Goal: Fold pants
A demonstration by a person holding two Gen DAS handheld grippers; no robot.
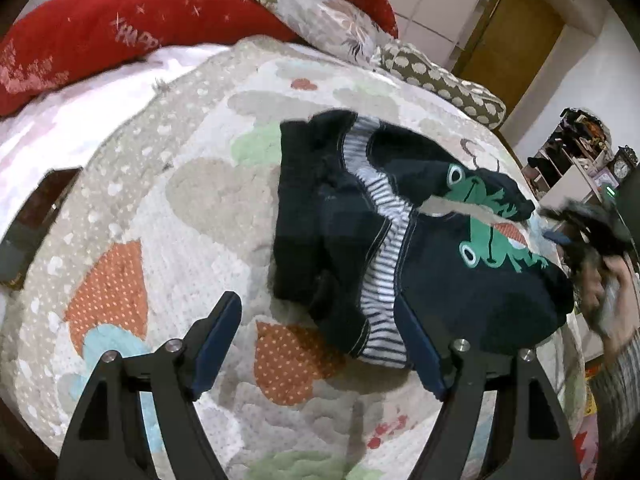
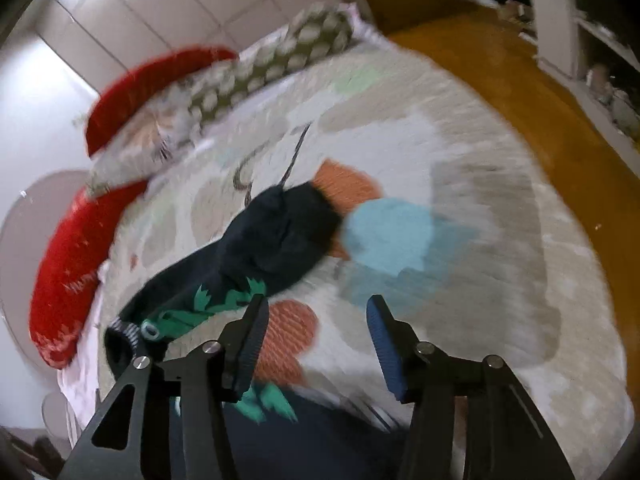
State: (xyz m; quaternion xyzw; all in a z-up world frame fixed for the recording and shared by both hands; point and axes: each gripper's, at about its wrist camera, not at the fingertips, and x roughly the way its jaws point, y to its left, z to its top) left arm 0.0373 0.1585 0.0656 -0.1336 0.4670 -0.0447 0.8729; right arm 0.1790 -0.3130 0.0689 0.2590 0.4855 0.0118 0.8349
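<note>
I note navy pants [image 1: 420, 248] with green frogs and striped lining, on my heart-patterned beige quilt [image 1: 180, 184], beside red pillows [image 1: 120, 28].

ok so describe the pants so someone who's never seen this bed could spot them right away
Start from the patchwork quilt covering the bed, below the red pillows. The pants lie crumpled near its middle, just ahead of the open left claw. They are the only dark navy item, with green frog prints and striped lining.

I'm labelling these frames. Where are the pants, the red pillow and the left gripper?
pants [image 1: 460, 280], left wrist view, dark fabric below the frog print.
red pillow [image 1: 120, 28], left wrist view, its middle.
left gripper [image 1: 320, 340], left wrist view, between its open fingers.
</note>
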